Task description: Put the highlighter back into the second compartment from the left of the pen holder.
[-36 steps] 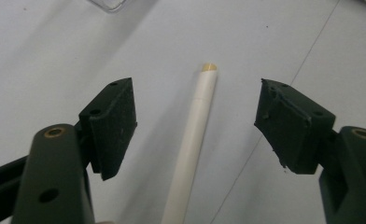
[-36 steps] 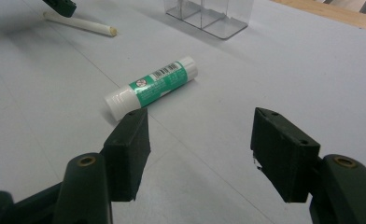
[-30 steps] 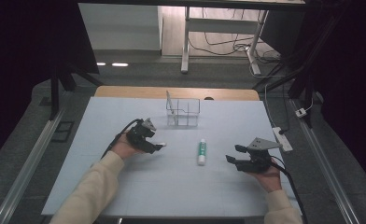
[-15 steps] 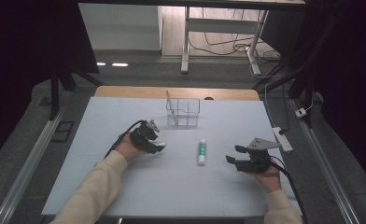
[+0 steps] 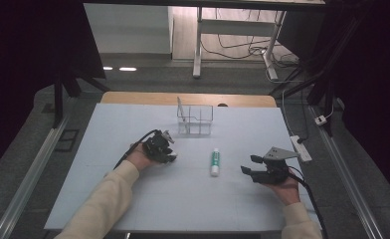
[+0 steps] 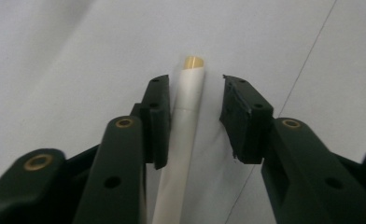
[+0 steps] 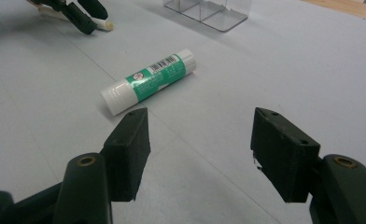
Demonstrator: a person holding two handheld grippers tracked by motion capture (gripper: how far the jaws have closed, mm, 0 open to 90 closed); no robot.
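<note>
At ten o'clock from the green-and-white glue stick [image 5: 215, 162], left gripper [image 6: 193, 107] jaws spread around slim white gold-tipped pen [image 6: 186, 121], off-centre, liable to roll away on closing; right gripper [image 7: 200, 149] jaws spread, empty.

Green-and-white glue stick [image 7: 148, 81] flat on grey table [image 7: 265, 70], beyond spread jaws of right gripper [image 7: 200, 140]; clear box [image 7: 209, 11] farther off.

Dim room, evenly lit table [image 5: 133, 199]

Soft shadows, dark surroundings; left gripper [image 6: 194, 105] close-up is a bit blurry near the bottom edge.
</note>
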